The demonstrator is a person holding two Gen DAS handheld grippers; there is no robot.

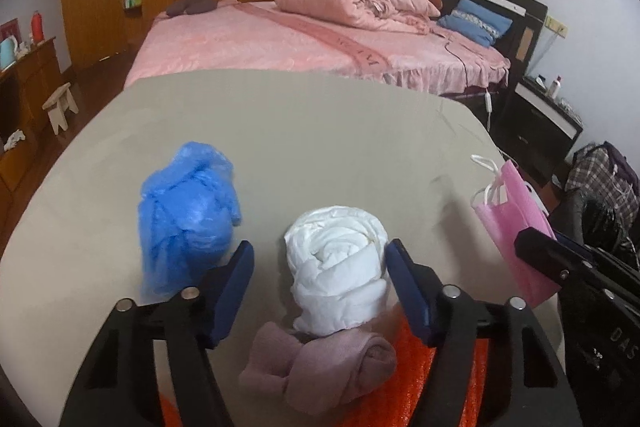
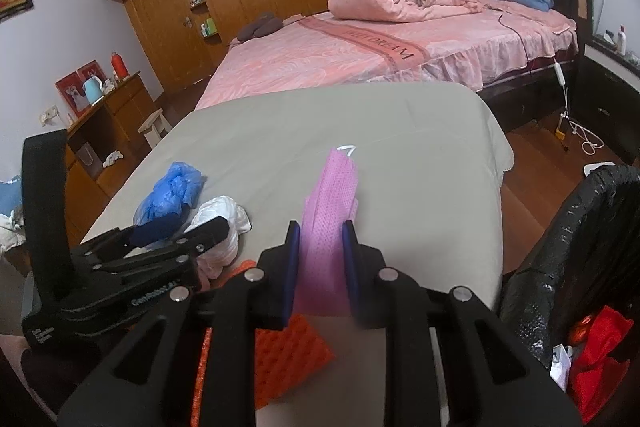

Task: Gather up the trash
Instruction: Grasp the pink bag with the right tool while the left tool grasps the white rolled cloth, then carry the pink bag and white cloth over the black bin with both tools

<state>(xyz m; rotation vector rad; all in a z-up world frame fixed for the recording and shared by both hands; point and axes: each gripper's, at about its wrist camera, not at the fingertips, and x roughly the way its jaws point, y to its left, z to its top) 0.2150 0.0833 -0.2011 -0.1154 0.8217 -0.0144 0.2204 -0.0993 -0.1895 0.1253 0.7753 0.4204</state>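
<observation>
Far left on the grey-covered desk (image 1: 280, 115) lies a crumpled blue plastic bag (image 1: 186, 211), loose and untouched.

Just right of it, our left gripper (image 1: 320, 267) hovers low with its fingers (image 1: 236, 291) spread wide. They straddle a rolled white wad (image 1: 340, 267), cloth or tissue, we cannot tell which. Neither finger seems to touch it. Nearer the camera a pinkish-mauve roll (image 1: 320, 367) rests against the wad, partly over an orange textured foam sheet (image 2: 288, 351).

Right again, our right gripper (image 2: 320, 263) has its fingers (image 2: 291, 267) closed most of the way onto a pink non-woven bag (image 2: 332, 219) with white cord handles (image 1: 490, 179). The bag stands up between the pads, above the desk's right side.

Far right, beside the desk edge, a bin with a black liner (image 2: 560, 239) already holds red and white scraps (image 2: 596, 351).

Judgement: two steps run at once. The pink bag is gripped and awaits the carry rightward over the liner's rim, then release. The white wad is only framed. We need the left fingers to close on its thick middle without catching the mauve roll. Blue bag, mauve roll and foam remain for later.
</observation>
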